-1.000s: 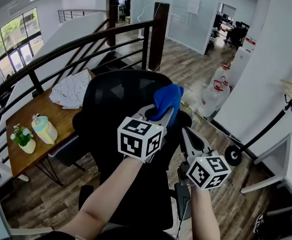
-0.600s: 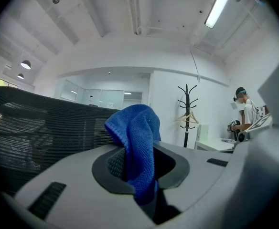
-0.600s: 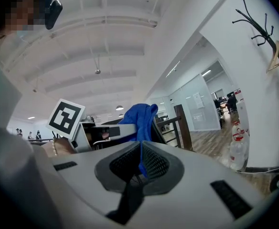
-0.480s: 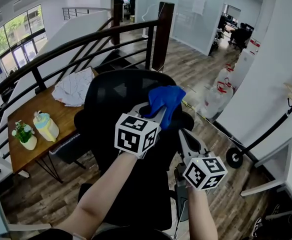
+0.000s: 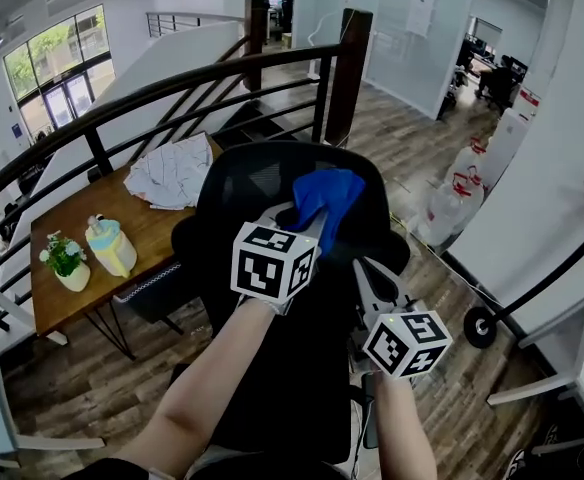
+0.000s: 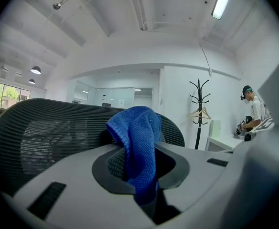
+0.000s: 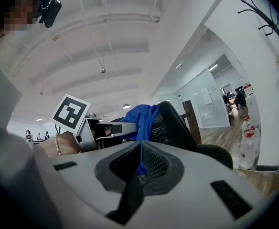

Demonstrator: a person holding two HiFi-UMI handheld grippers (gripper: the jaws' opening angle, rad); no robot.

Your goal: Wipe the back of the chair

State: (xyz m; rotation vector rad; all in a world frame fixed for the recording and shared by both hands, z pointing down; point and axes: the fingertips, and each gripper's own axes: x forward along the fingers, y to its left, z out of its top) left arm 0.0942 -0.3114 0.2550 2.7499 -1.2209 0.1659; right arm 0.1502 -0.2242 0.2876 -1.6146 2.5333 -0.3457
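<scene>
The black mesh chair back [image 5: 242, 193] fills the middle of the head view. A blue cloth [image 5: 324, 196] lies against its upper right part. My left gripper [image 5: 307, 226] is shut on the blue cloth, with its marker cube just below. In the left gripper view the cloth [image 6: 139, 142] hangs pinched between the jaws, and the curved chair back [image 6: 44, 137] sits behind it. My right gripper [image 5: 369, 280] hovers lower right of the cloth, beside the chair's edge. Its jaws are shut with nothing held [image 7: 140, 149], pointing at the cloth [image 7: 142, 116] and chair back [image 7: 175, 125].
A wooden table [image 5: 142, 228] stands at left with a watering can [image 5: 110, 245], a potted plant [image 5: 67, 263] and a folded fabric [image 5: 177, 173]. A dark stair railing [image 5: 172, 88] runs behind the chair. Water jugs [image 5: 467, 183] stand at right. A person [image 6: 252, 111] stands far off.
The left gripper has carried the blue cloth a little to the left across the top of the chair back. The right gripper has stayed shut near the chair's right edge.
</scene>
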